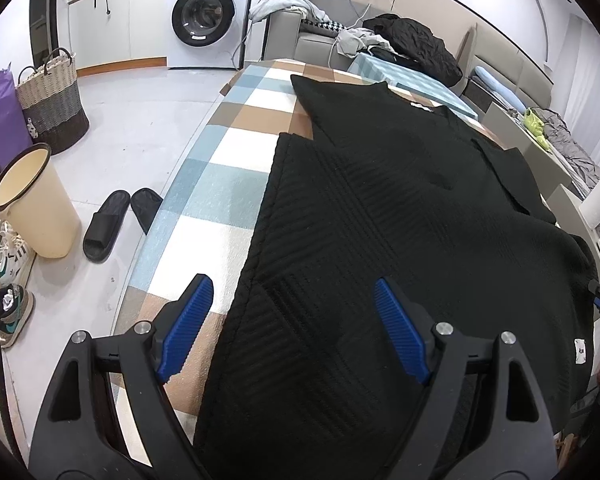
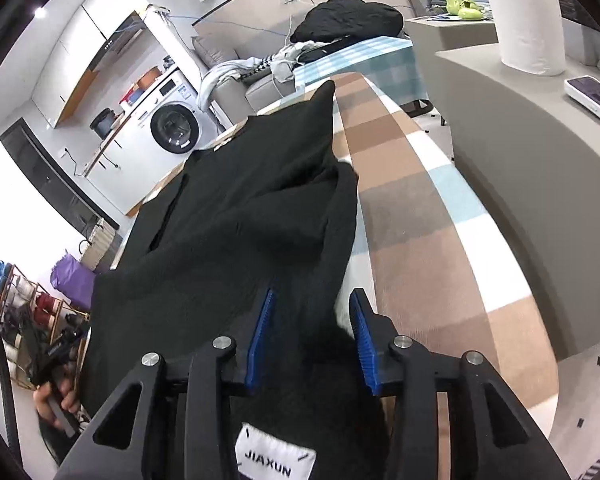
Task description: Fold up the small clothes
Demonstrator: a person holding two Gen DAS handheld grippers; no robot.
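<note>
A black ribbed knit garment (image 1: 380,208) lies spread on a table covered with a checked blue, brown and white cloth (image 1: 228,152). My left gripper (image 1: 294,288) is open, with its blue pads above the garment's near left edge and nothing between them. In the right wrist view my right gripper (image 2: 312,300) is shut on the garment's (image 2: 236,216) near hem. A bunch of fabric with a white "JIAXUN" label (image 2: 275,456) sits between the fingers. The garment's far part lies bunched and partly lifted.
A cream bin (image 1: 36,208), black slippers (image 1: 116,220), a woven basket (image 1: 54,100) and a washing machine (image 1: 210,16) stand on the floor to the left. A grey counter (image 2: 520,128) with a paper roll (image 2: 528,16) and a phone (image 2: 596,96) is at the right. A sofa with clothes lies beyond.
</note>
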